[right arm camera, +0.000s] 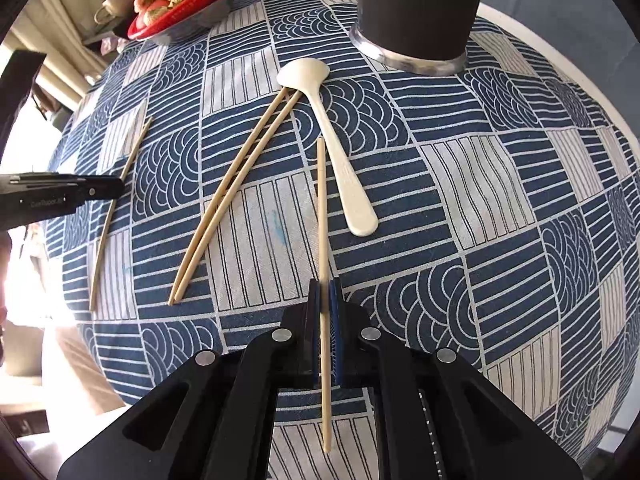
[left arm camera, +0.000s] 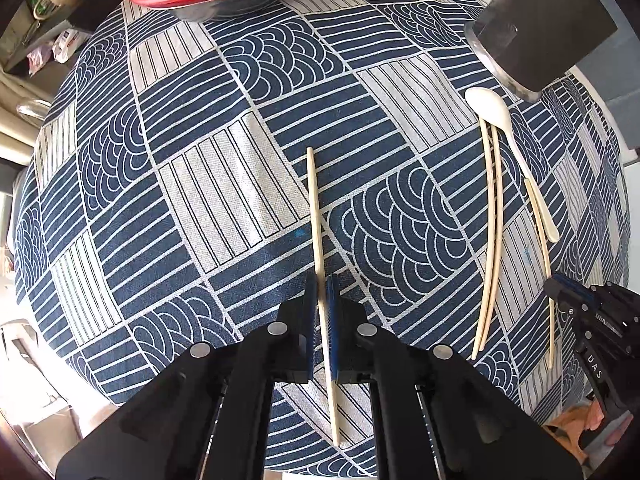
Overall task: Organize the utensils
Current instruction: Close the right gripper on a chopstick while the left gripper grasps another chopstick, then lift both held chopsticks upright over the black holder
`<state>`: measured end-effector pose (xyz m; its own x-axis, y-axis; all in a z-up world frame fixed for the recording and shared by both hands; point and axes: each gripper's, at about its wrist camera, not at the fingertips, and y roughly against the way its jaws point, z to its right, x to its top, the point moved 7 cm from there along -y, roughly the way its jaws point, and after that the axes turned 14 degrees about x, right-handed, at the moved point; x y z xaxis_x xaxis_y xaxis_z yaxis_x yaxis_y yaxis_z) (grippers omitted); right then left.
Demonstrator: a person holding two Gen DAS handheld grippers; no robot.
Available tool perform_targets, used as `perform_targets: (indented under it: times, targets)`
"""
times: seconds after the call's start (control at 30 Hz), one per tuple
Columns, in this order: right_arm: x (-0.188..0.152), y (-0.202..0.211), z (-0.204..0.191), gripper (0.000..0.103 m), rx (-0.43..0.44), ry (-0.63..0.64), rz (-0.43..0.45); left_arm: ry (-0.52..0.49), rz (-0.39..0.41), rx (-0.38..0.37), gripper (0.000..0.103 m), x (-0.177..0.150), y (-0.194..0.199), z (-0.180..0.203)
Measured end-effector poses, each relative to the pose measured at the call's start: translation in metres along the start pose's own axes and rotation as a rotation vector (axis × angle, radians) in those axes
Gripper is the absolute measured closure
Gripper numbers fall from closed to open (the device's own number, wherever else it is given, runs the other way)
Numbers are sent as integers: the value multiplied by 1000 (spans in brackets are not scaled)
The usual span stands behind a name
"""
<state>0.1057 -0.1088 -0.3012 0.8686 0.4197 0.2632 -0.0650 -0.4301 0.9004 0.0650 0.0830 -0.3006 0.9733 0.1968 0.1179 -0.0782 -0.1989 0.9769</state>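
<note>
Left tongs (left arm camera: 323, 300) and right tongs (right arm camera: 325, 304) are each pinching one chopstick (left arm camera: 316, 216) (right arm camera: 322, 216), apparently readying them for the dark holder (right arm camera: 416, 4).

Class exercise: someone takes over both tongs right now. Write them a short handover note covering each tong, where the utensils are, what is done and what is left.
Left tongs: shut on one chopstick.
Right tongs: shut on another chopstick.
On the tablecloth: a chopstick pair and a white spoon, their far ends by the dark holder.
Done: two single chopsticks gripped.
Left: nothing seen going into the holder yet; pair and spoon untouched.
</note>
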Motion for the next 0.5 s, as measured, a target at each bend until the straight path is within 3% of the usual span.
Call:
perform_targets:
  times: [0.23,0.5]
  targets:
    - [1,23,21,98,23,-55,27,22,-18,13,98,2,2,-23]
    - [0,65,48,98,-4,-85,103,22,35,31,98,28,30,-32]
